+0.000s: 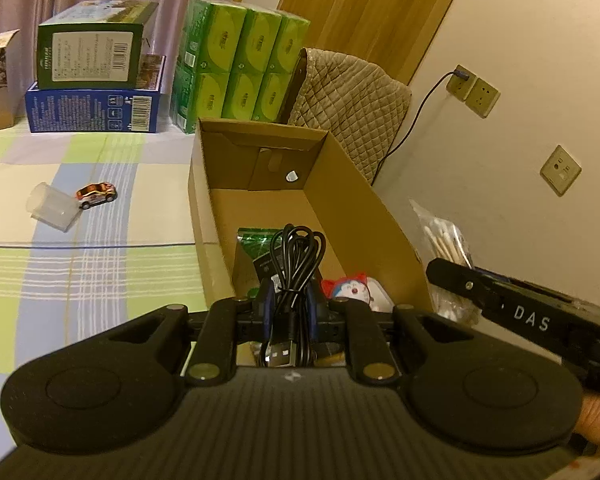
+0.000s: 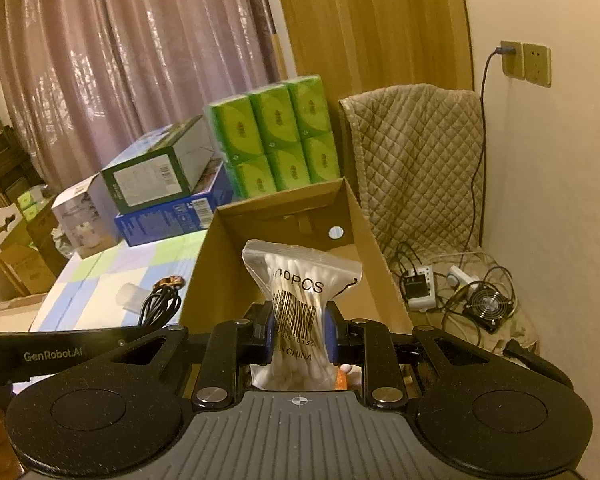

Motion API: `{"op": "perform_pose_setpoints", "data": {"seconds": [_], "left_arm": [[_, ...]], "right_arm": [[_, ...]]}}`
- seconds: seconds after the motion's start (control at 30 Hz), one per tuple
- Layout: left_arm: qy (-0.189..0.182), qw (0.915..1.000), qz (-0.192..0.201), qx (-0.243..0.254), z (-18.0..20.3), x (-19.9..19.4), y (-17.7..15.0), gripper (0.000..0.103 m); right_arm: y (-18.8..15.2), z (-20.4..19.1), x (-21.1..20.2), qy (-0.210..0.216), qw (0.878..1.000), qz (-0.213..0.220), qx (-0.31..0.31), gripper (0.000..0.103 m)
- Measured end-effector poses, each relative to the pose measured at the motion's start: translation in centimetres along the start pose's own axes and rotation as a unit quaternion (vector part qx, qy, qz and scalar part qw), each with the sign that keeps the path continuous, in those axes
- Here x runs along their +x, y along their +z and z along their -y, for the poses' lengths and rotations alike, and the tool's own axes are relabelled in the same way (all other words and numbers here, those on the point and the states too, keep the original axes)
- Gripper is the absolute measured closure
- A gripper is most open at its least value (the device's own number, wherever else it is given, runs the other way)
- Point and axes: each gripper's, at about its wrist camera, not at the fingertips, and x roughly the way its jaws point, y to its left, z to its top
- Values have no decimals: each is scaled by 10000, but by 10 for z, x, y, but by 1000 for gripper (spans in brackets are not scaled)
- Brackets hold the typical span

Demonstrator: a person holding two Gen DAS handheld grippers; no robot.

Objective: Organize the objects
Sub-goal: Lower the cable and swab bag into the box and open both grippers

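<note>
My left gripper [image 1: 290,312] is shut on a coiled black USB cable [image 1: 296,256], held over the near end of an open cardboard box [image 1: 356,184]. Inside the box lie a green packet [image 1: 252,242] and a small Doraemon item [image 1: 350,288]. My right gripper [image 2: 298,330] is shut on a clear bag of cotton swabs [image 2: 300,280], above the same cardboard box [image 2: 204,272]. In the left wrist view that bag of cotton swabs [image 1: 448,240] hangs just outside the box's right wall. A toy car [image 1: 96,195] and a clear plastic cup [image 1: 52,206] lie on the checked cloth.
Stacked boxes [image 1: 96,76] and green tissue packs [image 1: 240,64] stand at the back of the checked cloth [image 1: 80,272]. A quilted cover [image 2: 420,160] drapes right of the box. On the floor at right sit a power strip [image 2: 420,286], cables and a small fan [image 2: 488,306].
</note>
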Motion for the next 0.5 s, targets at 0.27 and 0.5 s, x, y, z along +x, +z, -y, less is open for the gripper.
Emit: {"op": "perform_pose_setpoints", "data": {"seconds": [0.27,0.5], "left_arm": [[62,9999,59,77,-2,20,14,59],[355,9993,107,-11,-23,2,7,59]], "right_arm": [[5,4,20,19,10000,-72,30,82],[1,-4,20,212,9996,-156,64,82]]}}
